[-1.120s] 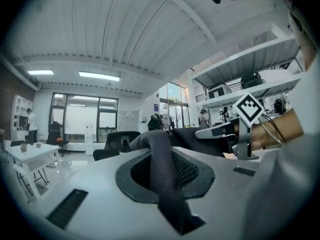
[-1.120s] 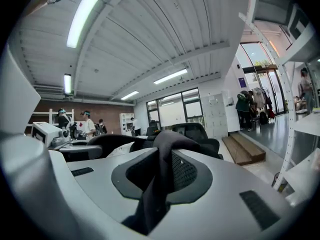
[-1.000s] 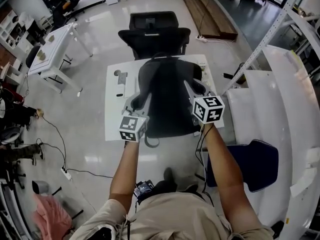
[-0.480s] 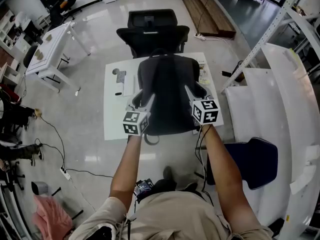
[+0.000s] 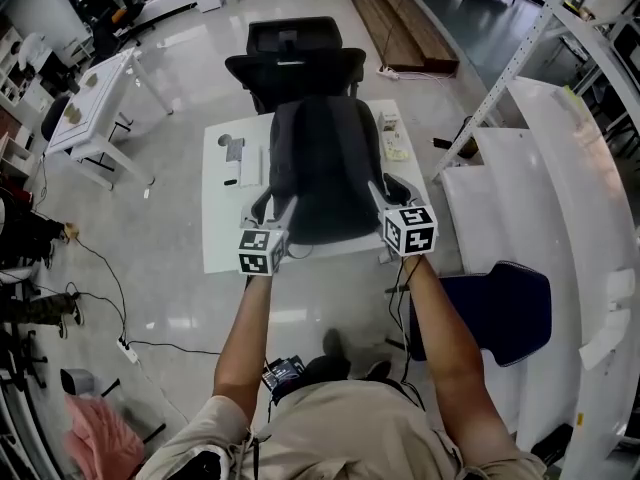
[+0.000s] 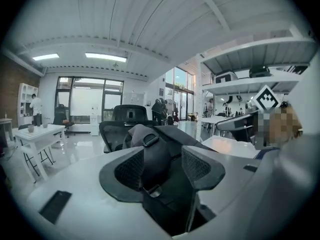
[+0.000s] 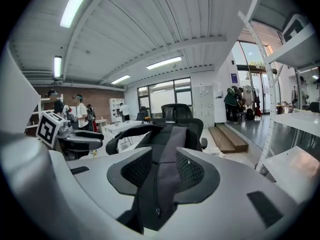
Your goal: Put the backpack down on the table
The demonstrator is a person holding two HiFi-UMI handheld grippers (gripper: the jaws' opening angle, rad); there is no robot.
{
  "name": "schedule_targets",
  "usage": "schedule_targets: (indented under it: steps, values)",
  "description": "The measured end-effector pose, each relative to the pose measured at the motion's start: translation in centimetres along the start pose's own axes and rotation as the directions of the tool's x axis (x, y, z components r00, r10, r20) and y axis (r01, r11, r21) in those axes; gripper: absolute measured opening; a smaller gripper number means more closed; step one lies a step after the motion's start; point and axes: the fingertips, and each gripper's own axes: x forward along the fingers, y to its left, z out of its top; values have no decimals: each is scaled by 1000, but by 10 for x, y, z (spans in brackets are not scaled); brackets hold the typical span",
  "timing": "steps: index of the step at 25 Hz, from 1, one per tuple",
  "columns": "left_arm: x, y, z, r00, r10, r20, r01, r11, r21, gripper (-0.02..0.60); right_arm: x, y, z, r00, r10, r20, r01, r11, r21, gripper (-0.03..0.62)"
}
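Observation:
The dark grey backpack [image 5: 322, 163] lies flat on the white table [image 5: 225, 230], its top toward the far edge. My left gripper [image 5: 272, 211] is at its near left corner, and my right gripper [image 5: 390, 196] is at its near right corner. In the left gripper view the jaws [image 6: 162, 164] are opening around a shoulder strap [image 6: 154, 156], with a gap beside it. The right gripper view shows the jaws [image 7: 164, 169] opening too, with the other strap [image 7: 165, 181] loose between the pads. The backpack body [image 7: 167, 134] stretches away behind the strap.
A black office chair [image 5: 292, 53] stands behind the table. Small items lie on the tabletop at the left [image 5: 238, 156] and right [image 5: 392, 136]. White shelving [image 5: 540, 188] and a blue chair [image 5: 500, 308] are to the right. Another white table [image 5: 90, 98] stands far left.
The backpack has come down and now rests flat on the table. Both grippers sank with it to its near corners.

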Motion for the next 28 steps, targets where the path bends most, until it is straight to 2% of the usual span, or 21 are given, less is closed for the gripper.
schedule_targets:
  steps: [3,6,9,11,17,23,28]
  values:
    - [-31,-14,11,999,-7,45,6,1000,23,222,-27,22,7,999,46,23,-46,999,-25,141]
    - [-74,-38,37,994,-20,106,14,998,65,154,-66,52,23,994,92,59,-87,993,-74,66]
    - [-130,-74,68,985,-47,168,27,992,121,63,-122,87,43,984,135,113,-122,986,-116,41]
    - [-167,-103,87,976,-73,205,41,987,157,41,-160,110,55,976,162,146,-138,977,-160,34]
    - [-262,-191,118,954,-152,257,96,971,219,14,-280,168,69,952,242,185,-183,940,-289,26]
    - [-349,-269,122,946,-169,277,91,957,274,14,-399,207,58,942,277,189,-218,934,-284,25]
    - [-409,-323,114,940,-190,283,103,949,297,14,-471,223,37,945,280,171,-222,929,-296,25]
